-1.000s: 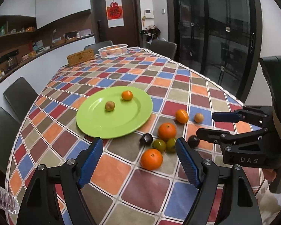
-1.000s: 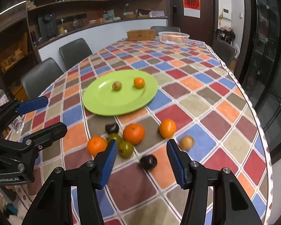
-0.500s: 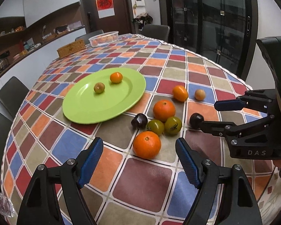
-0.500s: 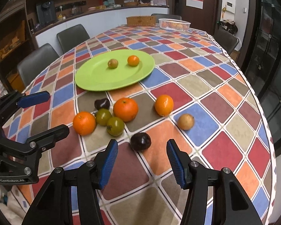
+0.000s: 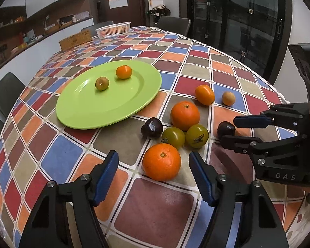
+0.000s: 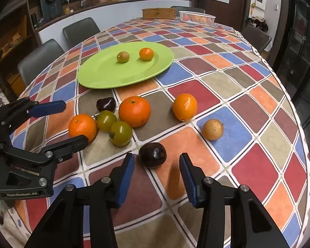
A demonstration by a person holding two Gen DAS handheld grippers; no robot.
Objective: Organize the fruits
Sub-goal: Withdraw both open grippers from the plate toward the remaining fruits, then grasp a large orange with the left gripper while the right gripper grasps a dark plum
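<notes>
A green plate [image 5: 88,111] [image 6: 105,76] holds a small orange [image 5: 123,72] and a brownish-green fruit [image 5: 102,83]. Loose fruits lie on the checkered tablecloth in front of it. My left gripper [image 5: 154,174] is open, its jaws on either side of the nearest orange [image 5: 161,161] [image 6: 82,127]. My right gripper [image 6: 156,174] is open just short of a dark plum [image 6: 152,155] [image 5: 225,128]. Nearby lie two green tomatoes [image 5: 173,137] [image 5: 197,135], a second dark plum [image 5: 152,127], a big orange [image 5: 185,115], an oval orange [image 5: 204,94] and a tan fruit [image 5: 228,98].
A white basket [image 5: 113,30] and a wicker box [image 5: 75,39] stand at the table's far end. Dark chairs [image 6: 41,60] line the left side and far end. The table edge curves close on the right [image 6: 299,136].
Both grippers have moved forward and down toward the loose fruits. The left one now has the nearest orange between its jaws; the right one has closed in on the dark plum. Both stay open.
</notes>
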